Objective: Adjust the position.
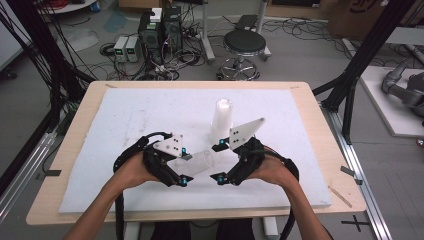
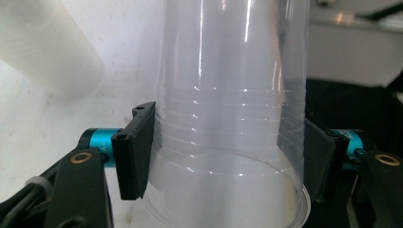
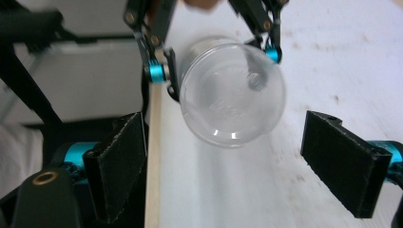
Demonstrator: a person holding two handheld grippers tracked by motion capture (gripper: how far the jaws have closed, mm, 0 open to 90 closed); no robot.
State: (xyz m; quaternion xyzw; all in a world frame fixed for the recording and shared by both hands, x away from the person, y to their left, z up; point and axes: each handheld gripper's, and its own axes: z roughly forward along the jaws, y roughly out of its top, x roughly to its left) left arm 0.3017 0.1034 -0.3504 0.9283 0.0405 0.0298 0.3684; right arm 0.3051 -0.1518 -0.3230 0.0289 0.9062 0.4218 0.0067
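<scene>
A clear plastic cup [image 1: 200, 161] lies on its side just above the white board, its base toward the right. My left gripper [image 1: 185, 168] is shut on it near the rim; in the left gripper view the black pads [image 2: 135, 149] press both walls of the cup [image 2: 228, 118]. My right gripper [image 1: 218, 162] stands open a short way to the cup's right. In the right gripper view its pads [image 3: 119, 161] flank the cup's base [image 3: 232, 92] without touching. A tall stack of frosted cups [image 1: 221, 120] stands upright behind both grippers.
The white foam board [image 1: 135, 115] covers most of the wooden table [image 1: 320, 130]. Beyond the table's far edge are a black stool [image 1: 244, 46], computer cases and cables on the floor. A robot arm part [image 1: 405, 90] lies on a platform at the right.
</scene>
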